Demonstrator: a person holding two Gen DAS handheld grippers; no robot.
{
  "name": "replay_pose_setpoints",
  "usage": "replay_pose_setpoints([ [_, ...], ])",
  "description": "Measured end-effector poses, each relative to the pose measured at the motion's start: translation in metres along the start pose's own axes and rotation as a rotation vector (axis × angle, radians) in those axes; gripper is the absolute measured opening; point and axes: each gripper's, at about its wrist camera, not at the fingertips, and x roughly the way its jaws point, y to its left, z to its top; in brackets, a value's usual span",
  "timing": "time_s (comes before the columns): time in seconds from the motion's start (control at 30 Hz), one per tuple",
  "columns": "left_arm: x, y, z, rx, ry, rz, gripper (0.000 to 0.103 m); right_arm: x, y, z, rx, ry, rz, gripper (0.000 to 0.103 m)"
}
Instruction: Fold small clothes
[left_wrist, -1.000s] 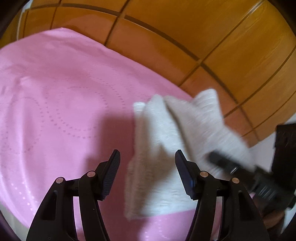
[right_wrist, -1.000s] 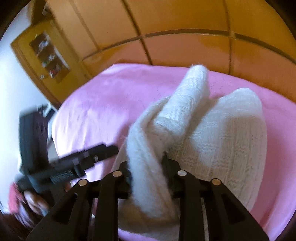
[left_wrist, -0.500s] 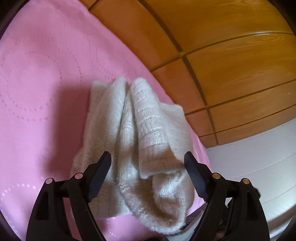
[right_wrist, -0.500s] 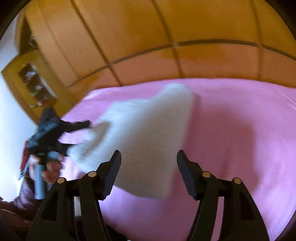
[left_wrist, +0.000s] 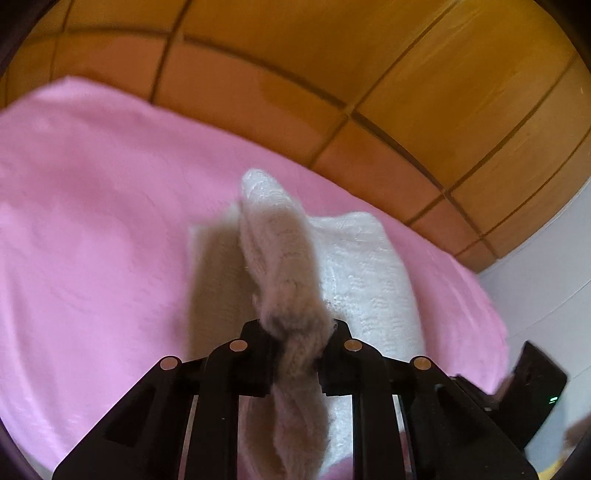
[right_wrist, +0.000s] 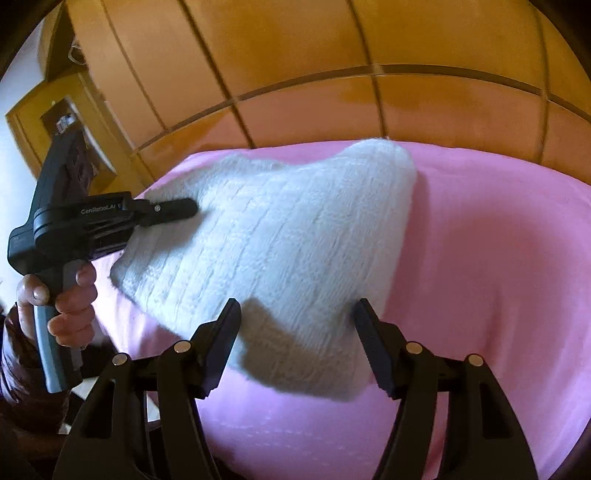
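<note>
**Soft knit, pinched at one edge**

Lying on the pink bedspread (right_wrist: 498, 258), near its left side and close to the wooden panelled wall (right_wrist: 332, 48): a small white knitted garment (right_wrist: 280, 251), partly doubled over. Left gripper (left_wrist: 295, 354) pressed together on a bunched ridge of the knit, lifting that fold clear of the flat part. Right gripper (right_wrist: 297, 339) spread wide, hovering over the near hem, gripping nothing.

Probably light, limp and fuzzy: no stiffness to hold a crease, likely to sag and stretch under a one-point pinch. Not fragile, hardly slippery. Best taken at corners or along a hem, both layers caught together.

Plenty of bare bedspread to the right for laying out and smoothing. Less room to the left, where the bedspread's edge drops away near the garment.
</note>
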Motion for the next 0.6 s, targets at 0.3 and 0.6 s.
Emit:
replay_pose_setpoints([
  [0.3,0.02,0.011,-0.03,0.103,-0.015,0.318,0.042,0.042,0.013,-0.004,-0.062,0.092,-0.032,0.066],
  [0.6,-0.004,-0.008,-0.026,0.186,-0.124,0.364,0.047,0.004,-0.012,0.045,0.004,-0.021,-0.012,0.069],
])
